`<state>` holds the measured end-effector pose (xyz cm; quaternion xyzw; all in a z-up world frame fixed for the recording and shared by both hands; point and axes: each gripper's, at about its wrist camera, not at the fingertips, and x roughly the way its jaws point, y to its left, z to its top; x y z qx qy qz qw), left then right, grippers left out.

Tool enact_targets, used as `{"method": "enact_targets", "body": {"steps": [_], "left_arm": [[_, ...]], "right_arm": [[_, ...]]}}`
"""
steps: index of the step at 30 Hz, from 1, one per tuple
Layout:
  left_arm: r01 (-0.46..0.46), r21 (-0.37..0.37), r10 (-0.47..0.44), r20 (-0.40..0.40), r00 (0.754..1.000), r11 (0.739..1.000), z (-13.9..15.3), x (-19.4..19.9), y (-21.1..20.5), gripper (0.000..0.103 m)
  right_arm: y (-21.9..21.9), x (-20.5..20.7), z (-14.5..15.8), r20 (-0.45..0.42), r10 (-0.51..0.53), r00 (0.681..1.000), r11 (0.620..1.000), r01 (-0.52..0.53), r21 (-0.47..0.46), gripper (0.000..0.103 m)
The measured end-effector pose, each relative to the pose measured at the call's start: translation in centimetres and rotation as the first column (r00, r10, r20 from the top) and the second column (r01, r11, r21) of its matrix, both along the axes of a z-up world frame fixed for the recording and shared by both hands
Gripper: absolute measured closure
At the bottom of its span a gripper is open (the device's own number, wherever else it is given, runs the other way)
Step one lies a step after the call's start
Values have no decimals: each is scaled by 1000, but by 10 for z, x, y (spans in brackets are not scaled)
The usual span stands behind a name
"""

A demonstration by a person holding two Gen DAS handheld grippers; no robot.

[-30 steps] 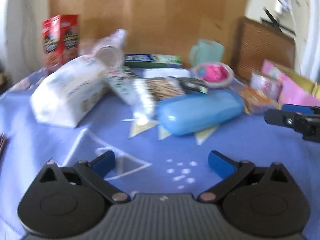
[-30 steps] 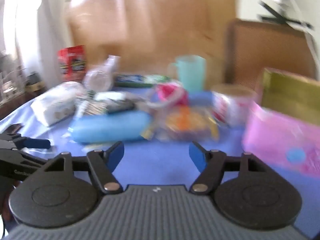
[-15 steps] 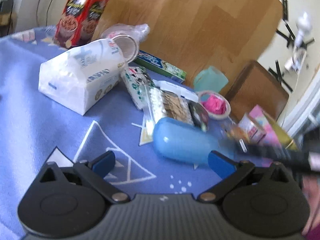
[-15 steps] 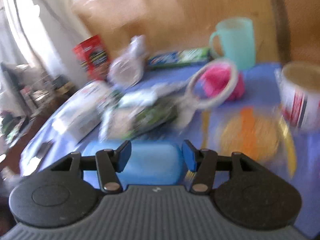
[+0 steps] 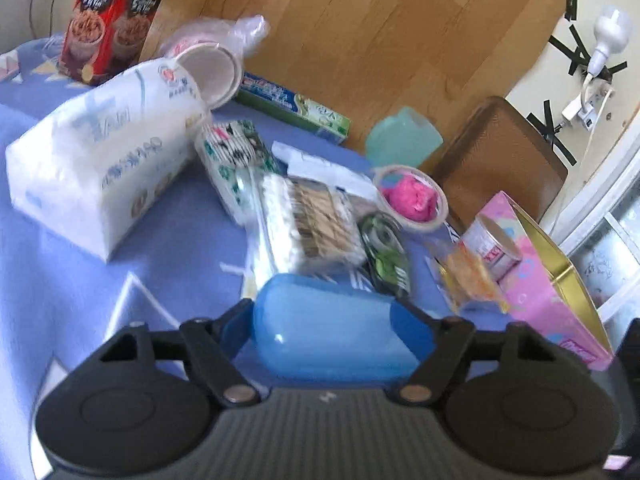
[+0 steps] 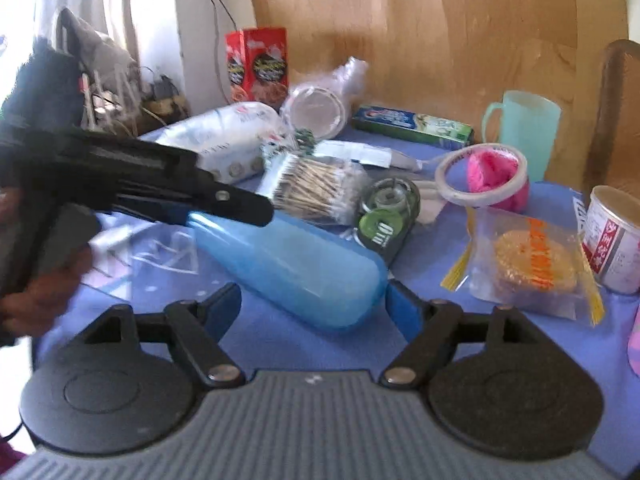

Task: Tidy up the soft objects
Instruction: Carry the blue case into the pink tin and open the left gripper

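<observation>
Left wrist view: the left gripper (image 5: 324,324) has just been closing, its blue pads now against both sides of the blue plastic case (image 5: 332,336) on the blue tablecloth (image 5: 80,272). The right gripper (image 6: 314,300), jaws just widened, brackets the case's other end without touching. Next, likely a joint lift. Beyond, a correction tape (image 6: 384,220) reads "010".

A tall wooden board (image 5: 372,36) leans behind the blue-clothed table (image 5: 60,280), a pale wall (black tape strips) to its right.
</observation>
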<state>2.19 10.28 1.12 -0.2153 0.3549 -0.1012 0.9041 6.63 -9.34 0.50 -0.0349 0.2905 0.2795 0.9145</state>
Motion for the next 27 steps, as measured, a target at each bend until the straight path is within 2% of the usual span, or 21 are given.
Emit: {"method": "enact_targets", "body": {"steps": [3,5,8,11,13,15,20,22,25,27], "left_arm": [[6,16,-6,8,1000,1000,4,-13,-13,27],[48,15,-48,17,999,999,9,-17,-27,27],[134,32,-135,53,989,990,23,-12,-63,27],[233,69,-239,107,965,970,42,3,-117,27],[293,93,-304,144,942,952,56,15,-156,26],[353,125,-372,192,908,927,70,25,-202,26],[464,183,-497,256,829,867,87,48,-298,26],[493,192,-529,253,810,848,84,57,-329,26],[533,176,-561,227,796,828,75,69,-355,26],[559,170,-583,196,788,812,64,74,-366,27]], "right_arm": [[-14,-11,2,-18,-4,1000,999,5,46,28],[-22,-31,6,14,-36,999,998,36,42,28],[-44,-56,14,86,-129,988,991,125,46,28],[-81,-72,26,151,-243,958,970,238,52,28],[-108,-78,35,200,-321,926,947,318,49,28],[-136,-83,44,238,-401,885,915,400,55,28],[-200,-87,56,270,-560,783,824,561,81,28],[-220,-82,54,268,-609,746,785,614,75,28],[-243,-82,46,263,-661,703,740,668,77,28],[-255,-85,39,266,-704,658,698,711,86,28]]}}
